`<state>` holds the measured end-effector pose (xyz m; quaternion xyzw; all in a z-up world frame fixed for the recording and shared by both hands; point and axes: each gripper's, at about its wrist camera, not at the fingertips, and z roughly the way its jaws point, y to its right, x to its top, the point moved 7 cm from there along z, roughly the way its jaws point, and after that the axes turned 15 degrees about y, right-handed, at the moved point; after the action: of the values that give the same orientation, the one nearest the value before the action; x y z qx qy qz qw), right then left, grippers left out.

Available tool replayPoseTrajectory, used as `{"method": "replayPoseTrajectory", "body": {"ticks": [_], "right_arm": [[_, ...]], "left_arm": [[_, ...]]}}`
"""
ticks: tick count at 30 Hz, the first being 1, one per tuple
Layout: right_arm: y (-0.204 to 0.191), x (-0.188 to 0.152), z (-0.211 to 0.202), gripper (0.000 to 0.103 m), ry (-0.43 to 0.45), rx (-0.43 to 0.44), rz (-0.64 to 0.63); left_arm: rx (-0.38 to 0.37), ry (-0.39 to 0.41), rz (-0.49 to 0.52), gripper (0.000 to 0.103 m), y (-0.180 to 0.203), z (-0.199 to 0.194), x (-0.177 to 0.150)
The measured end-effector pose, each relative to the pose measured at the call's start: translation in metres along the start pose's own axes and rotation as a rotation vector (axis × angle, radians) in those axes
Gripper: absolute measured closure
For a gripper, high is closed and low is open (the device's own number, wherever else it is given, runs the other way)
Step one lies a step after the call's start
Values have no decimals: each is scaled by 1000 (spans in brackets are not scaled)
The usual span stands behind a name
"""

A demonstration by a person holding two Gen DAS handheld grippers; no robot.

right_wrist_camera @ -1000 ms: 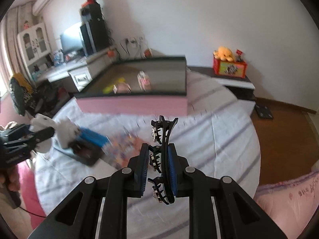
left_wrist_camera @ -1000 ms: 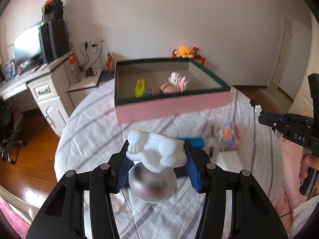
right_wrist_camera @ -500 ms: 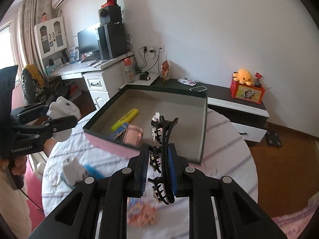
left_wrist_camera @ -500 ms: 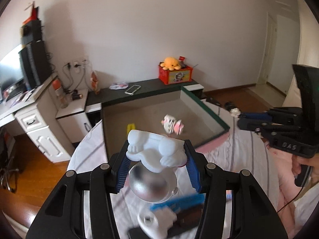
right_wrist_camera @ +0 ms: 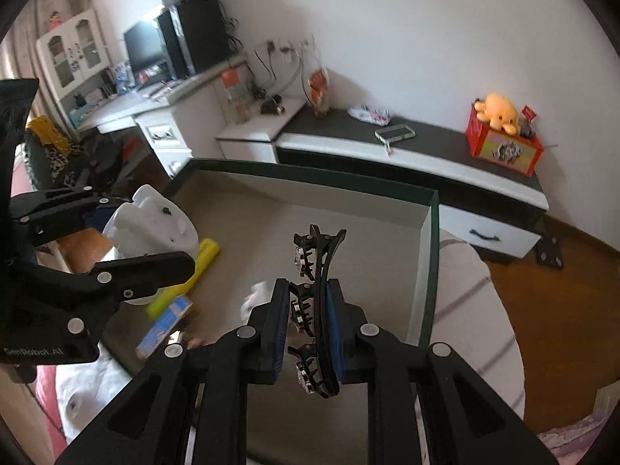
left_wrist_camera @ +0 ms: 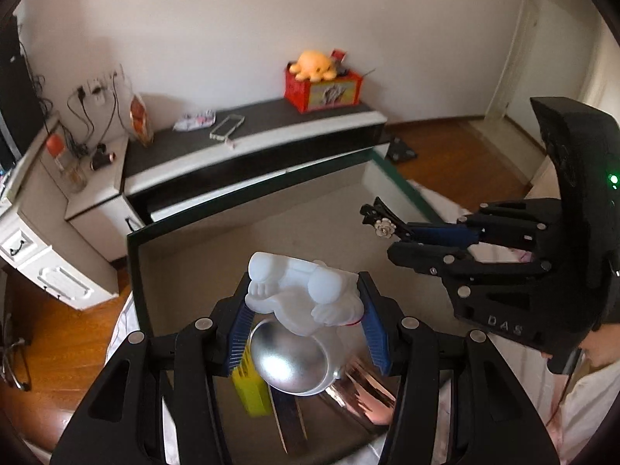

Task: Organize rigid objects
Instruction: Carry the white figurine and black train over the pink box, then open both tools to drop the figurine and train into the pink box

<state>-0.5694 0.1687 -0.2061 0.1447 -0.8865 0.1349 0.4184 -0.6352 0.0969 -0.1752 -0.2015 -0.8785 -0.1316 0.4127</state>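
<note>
Your left gripper [left_wrist_camera: 306, 319] pinches a white astronaut figure [left_wrist_camera: 302, 298] with a shiny silver helmet, held over the near left part of the open box [right_wrist_camera: 430, 240]. Your right gripper [right_wrist_camera: 308, 333] is clamped on a black hair clip [right_wrist_camera: 316, 271], above the box's middle. Inside the box lie a yellow marker [right_wrist_camera: 193, 271], a blue packet [right_wrist_camera: 166, 325] and a small white-and-pink toy [right_wrist_camera: 255, 298] near the front edge.

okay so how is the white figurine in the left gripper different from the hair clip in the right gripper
The astronaut figurine is white and bulky with a shiny silver helmet; the hair clip is black, thin and toothed with small decorations. The figurine spreads the left gripper wide, while the right gripper is nearly closed on the clip. Both are held above the open box.
</note>
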Motion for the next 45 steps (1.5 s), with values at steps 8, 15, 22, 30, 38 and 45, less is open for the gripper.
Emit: {"method": "replayPoseTrajectory", "body": {"ticks": [8, 15, 22, 30, 38, 45], "right_arm": [[13, -9, 46, 84, -103, -16, 28], [11, -6, 49, 83, -116, -3, 20], [11, 3, 29, 59, -53, -17, 55], [-11, 6, -36, 30, 56, -46, -2], [-40, -9, -118, 20, 200, -83, -14], [-64, -49, -185, 17, 286, -136, -44]], "left_arm": [[23, -91, -41, 51, -19, 55, -14], [12, -87, -84, 45, -25, 59, -19], [15, -7, -122, 18, -28, 26, -9], [118, 105, -70, 6, -25, -53, -17], [310, 279, -5, 0, -9, -154, -44], [368, 345, -20, 0, 23, -217, -93]]}}
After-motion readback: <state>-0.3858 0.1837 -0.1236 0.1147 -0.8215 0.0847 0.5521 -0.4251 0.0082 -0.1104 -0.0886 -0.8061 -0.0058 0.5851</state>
